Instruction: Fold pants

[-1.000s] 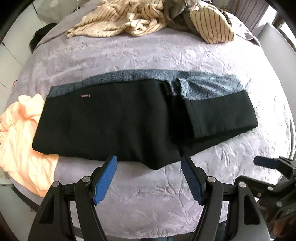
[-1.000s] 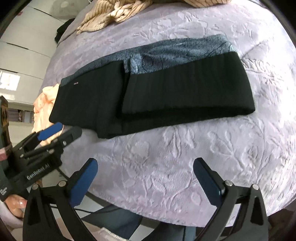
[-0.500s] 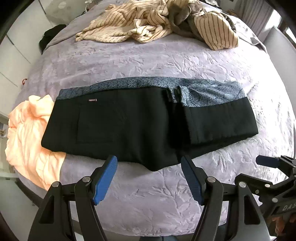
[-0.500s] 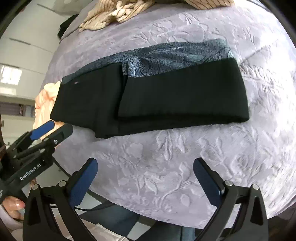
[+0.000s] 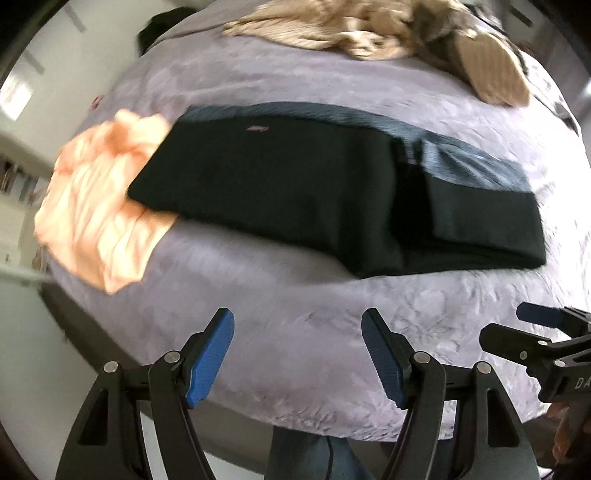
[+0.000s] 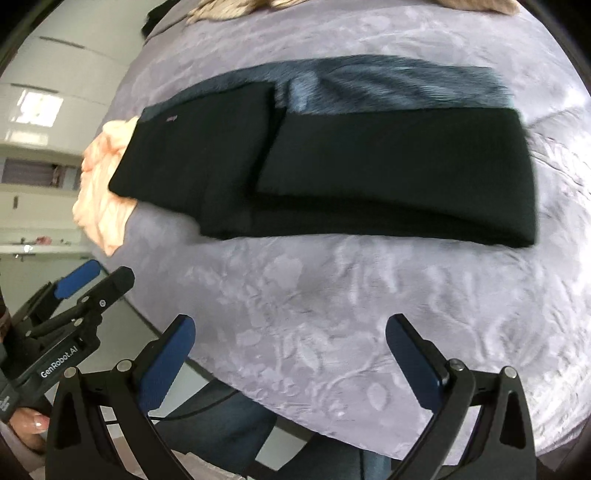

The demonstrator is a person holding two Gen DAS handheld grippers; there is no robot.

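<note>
Hovering tongs over folded black pants on the bed

Lying flat on the lilac embossed bedspread (image 5: 295, 332), the black pants (image 5: 295, 184) stretch crosswise ahead of both tongs, well clear of the fingertips. They are folded into a long band, with one leg end doubled back over the rest on the right-hand part, and a grey patterned lining (image 6: 388, 88) shows along their far edge. A small pale label (image 5: 257, 129) sits near that far edge on the left part.

The left tongs (image 5: 297, 354) hang above bare bedspread near the bed's near edge, their blue pads spread apart with nothing between them. The right tongs (image 6: 290, 365) are likewise spread wide and empty over the bedspread, nearer the doubled-back leg end. In the right wrist view the left tongs (image 6: 85, 284) appear at the lower left, gripped by a hand (image 6: 31, 424); in the left wrist view the right tongs (image 5: 532, 328) show at the lower right.

To the left of the left tongs and beyond them, a peach garment (image 5: 99, 206) lies crumpled at the bed's side, partly under the left end of the pants. Far beyond the pants, a heap of beige striped clothing (image 5: 351, 29) lies on the bedspread. The left wrist view is blurred.
</note>
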